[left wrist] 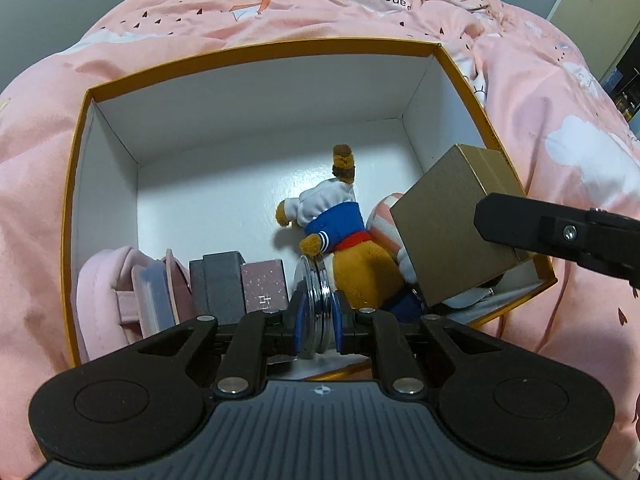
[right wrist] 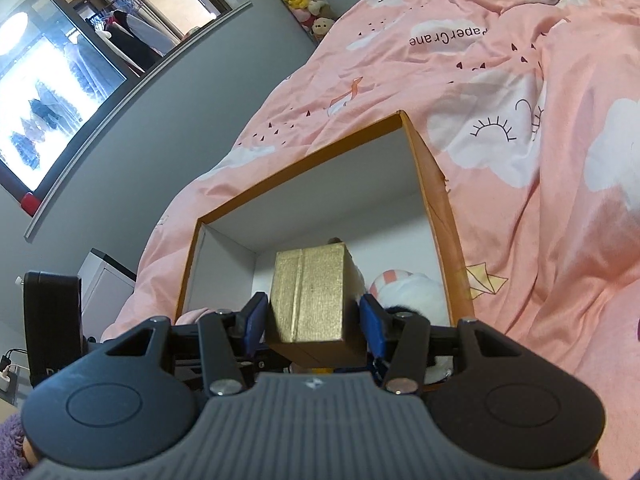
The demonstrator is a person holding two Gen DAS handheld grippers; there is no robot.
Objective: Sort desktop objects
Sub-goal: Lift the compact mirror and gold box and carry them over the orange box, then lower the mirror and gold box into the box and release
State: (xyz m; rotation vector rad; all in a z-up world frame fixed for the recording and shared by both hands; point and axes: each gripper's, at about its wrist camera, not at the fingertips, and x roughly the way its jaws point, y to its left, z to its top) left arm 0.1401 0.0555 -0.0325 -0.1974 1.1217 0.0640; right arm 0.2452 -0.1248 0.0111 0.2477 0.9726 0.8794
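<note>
Presently, the orange-rimmed white cardboard box [left wrist: 280,92] has bare floor at frame centre. Left gripper [left wrist: 318,316] clamps a round clear-cased disc [left wrist: 316,292] at lower centre; right gripper [right wrist: 316,324] grips a gold cardboard carton [right wrist: 312,296] above its right wall.

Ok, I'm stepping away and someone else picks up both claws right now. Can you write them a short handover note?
Left claw: shut on a round silvery disc-shaped case, held over the near edge of the orange cardboard box with the white inside.
Right claw: shut on a gold cardboard box, held above the orange box's right side.
Already in the box: brown plush toy in white and blue sailor top, pink soft pouch, grey small box, dusky pink speckled small box, white-and-pink striped plush.
Left: set down both held items inside.
</note>
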